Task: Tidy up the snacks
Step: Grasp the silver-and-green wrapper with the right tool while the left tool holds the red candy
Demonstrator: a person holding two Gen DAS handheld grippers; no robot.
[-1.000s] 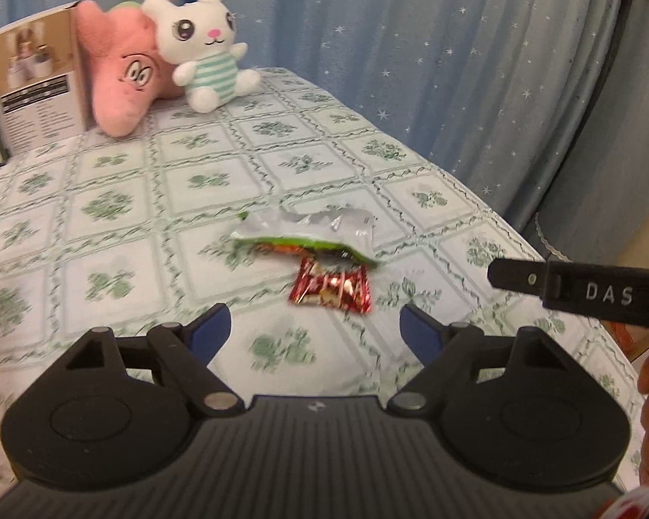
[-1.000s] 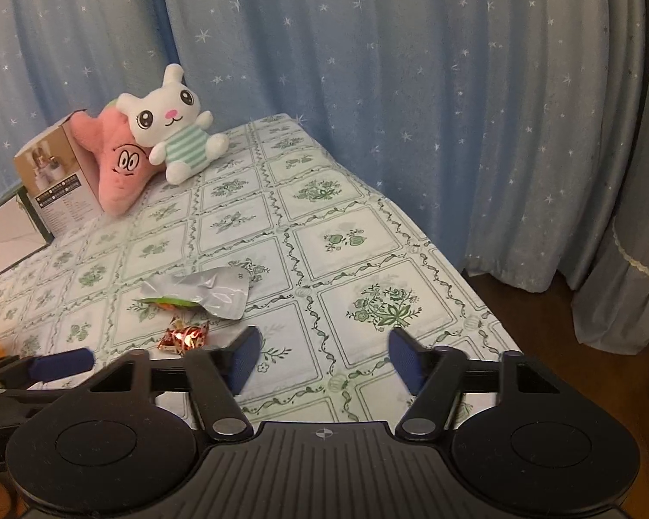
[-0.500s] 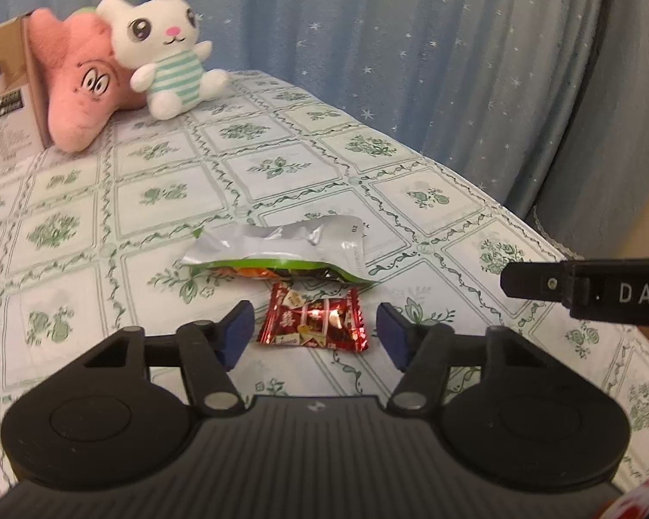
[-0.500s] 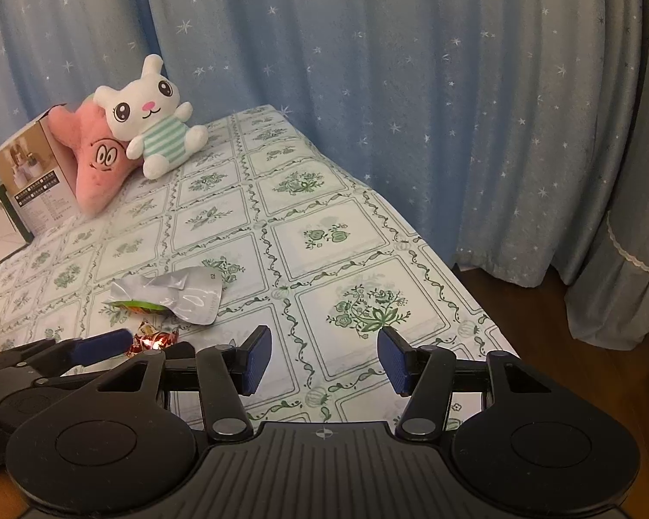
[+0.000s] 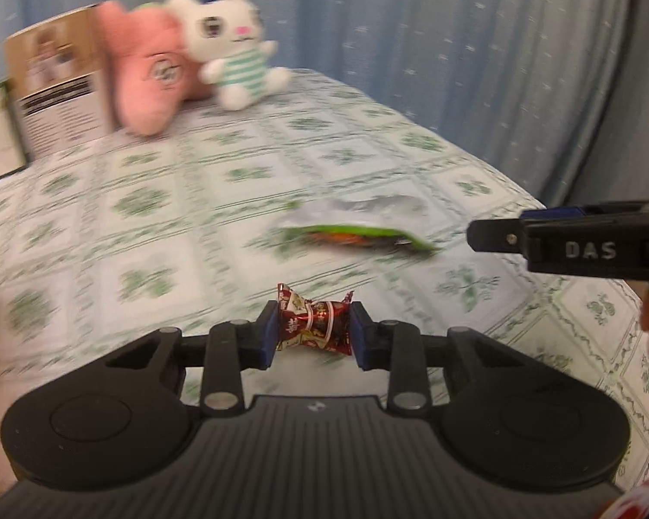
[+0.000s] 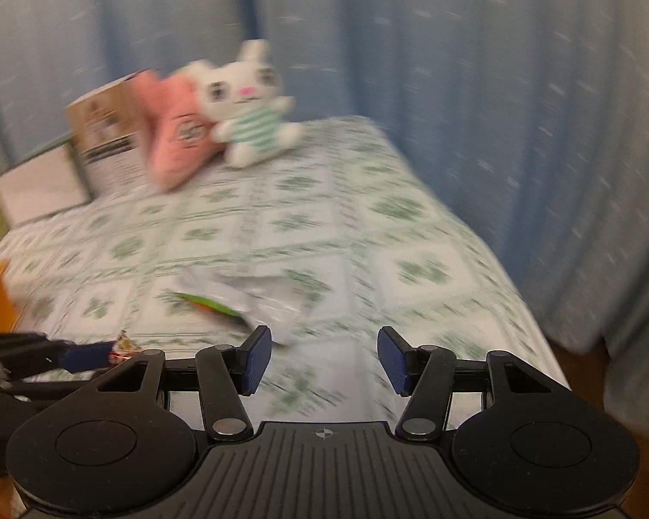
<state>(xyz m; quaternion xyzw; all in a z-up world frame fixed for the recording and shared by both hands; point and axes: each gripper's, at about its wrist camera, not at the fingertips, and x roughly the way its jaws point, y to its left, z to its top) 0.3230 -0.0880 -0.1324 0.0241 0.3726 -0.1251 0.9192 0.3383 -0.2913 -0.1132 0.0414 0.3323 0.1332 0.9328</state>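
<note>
Since the earlier frame our left gripper (image 5: pixel 313 332) has been closing and now pinches the red candy (image 5: pixel 315 328) by its 2 twisted ends, low over the tablecloth (image 5: pixel 160 216), while our right gripper (image 6: pixel 323 360) hangs with its jaws apart and nothing between them. We think the slick wrapper could slide from so narrow a grip — a quick swing would do it. Room is open ahead, but the table edge runs close on the right and the silver snack bag (image 5: pixel 359 227) lies just beyond.

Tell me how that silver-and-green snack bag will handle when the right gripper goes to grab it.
The snack bag lies flat and crinkled, so it will probably flop and buckle. Its foil looks slick and may slip between the pads. It seems light, so the open right gripper could nudge it.
</note>
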